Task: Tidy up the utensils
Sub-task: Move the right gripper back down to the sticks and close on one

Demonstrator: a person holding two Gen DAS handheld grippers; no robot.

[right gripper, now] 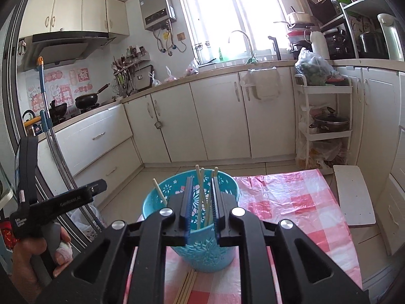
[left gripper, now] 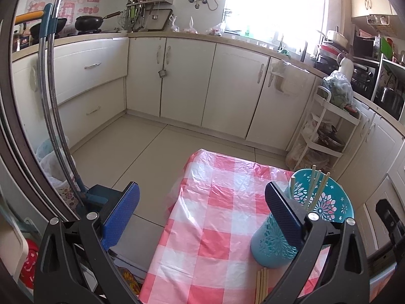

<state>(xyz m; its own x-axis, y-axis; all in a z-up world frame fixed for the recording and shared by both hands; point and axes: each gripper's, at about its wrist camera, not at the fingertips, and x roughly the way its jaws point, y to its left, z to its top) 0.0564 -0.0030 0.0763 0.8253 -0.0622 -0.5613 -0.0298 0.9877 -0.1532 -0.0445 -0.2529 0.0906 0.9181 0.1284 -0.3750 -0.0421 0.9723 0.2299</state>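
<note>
A teal utensil holder (left gripper: pixel 278 243) (right gripper: pixel 202 250) stands on the pink checked tablecloth (left gripper: pixel 217 217) (right gripper: pixel 291 200) with several pale chopsticks (left gripper: pixel 316 185) (right gripper: pixel 202 197) upright in it. More chopsticks (left gripper: pixel 262 285) (right gripper: pixel 186 288) lie flat on the cloth in front of the holder. My left gripper (left gripper: pixel 202 197) is wide open and empty, left of the holder. My right gripper (right gripper: pixel 201 190) hovers right over the holder's mouth, its jaws narrowly parted with chopsticks showing in the gap; I cannot tell whether it grips one.
A mop (left gripper: pixel 50 96) leans at the left by a bagged bin (left gripper: pixel 55 174). A white rack (left gripper: pixel 326 136) (right gripper: pixel 326 126) stands at the right by the cabinets. A white board (right gripper: pixel 354 197) lies beside the table's right edge. The left gripper's body (right gripper: pixel 58 202) shows at left.
</note>
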